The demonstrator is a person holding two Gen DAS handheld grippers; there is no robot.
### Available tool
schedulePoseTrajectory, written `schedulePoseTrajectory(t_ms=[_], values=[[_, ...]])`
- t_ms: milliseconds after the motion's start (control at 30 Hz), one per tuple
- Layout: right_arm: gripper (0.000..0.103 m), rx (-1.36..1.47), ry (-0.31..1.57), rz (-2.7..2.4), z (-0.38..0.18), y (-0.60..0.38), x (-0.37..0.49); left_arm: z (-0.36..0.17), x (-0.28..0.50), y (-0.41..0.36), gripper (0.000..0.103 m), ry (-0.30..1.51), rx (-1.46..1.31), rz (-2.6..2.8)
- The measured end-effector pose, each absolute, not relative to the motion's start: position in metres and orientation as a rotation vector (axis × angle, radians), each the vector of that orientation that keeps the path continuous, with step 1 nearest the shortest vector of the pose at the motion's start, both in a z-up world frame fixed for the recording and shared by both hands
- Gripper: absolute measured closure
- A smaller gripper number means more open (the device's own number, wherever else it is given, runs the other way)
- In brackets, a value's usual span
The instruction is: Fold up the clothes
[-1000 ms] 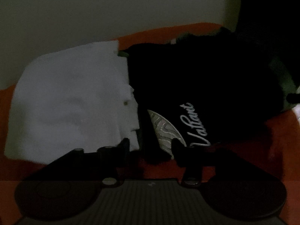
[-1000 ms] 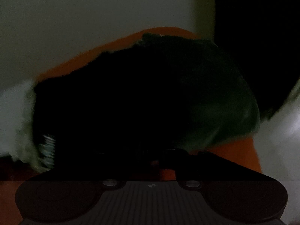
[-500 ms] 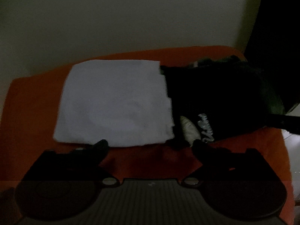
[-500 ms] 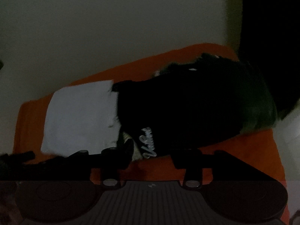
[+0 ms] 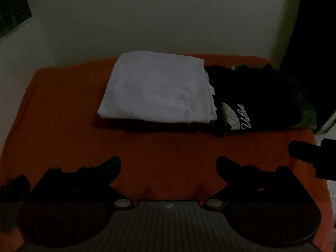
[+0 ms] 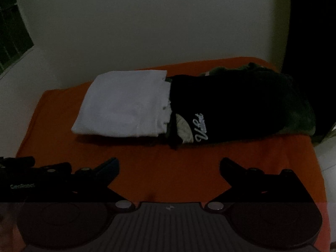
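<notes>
**Folded Shirts Rest as Both Grippers Hang Empty**

A folded white garment (image 5: pixel 155 92) lies far-centre on the orange tabletop (image 5: pixel 63 109), touching a black garment (image 5: pixel 256 100) on its right. The left gripper (image 5: pixel 168 163) gapes wide, holding nothing; the right gripper (image 6: pixel 168 164), jaws opening, is likewise empty. Dim light risks a misjudged reach that snags and undoes the folds.
</notes>
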State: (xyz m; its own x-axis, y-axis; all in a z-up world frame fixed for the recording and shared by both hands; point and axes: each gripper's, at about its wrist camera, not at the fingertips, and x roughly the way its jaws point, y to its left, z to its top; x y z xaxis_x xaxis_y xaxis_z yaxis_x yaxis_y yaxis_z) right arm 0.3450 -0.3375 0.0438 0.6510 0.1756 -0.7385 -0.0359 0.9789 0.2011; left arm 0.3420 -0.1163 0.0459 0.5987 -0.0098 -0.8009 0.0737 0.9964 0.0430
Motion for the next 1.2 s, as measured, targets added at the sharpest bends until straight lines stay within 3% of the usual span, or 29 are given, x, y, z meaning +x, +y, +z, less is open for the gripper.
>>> schedulePoseTrajectory(t_ms=[367, 1200], values=[[0.000, 0.144, 0.897, 0.128, 0.040, -0.309, 0.303, 0.052, 0.305, -0.106, 0.000, 0.898, 0.094, -0.056], [0.000, 0.185, 0.931, 0.155, 0.030, -0.296, 0.305, 0.051, 0.294, -0.098, 0.000, 0.906, 0.067, 0.000]])
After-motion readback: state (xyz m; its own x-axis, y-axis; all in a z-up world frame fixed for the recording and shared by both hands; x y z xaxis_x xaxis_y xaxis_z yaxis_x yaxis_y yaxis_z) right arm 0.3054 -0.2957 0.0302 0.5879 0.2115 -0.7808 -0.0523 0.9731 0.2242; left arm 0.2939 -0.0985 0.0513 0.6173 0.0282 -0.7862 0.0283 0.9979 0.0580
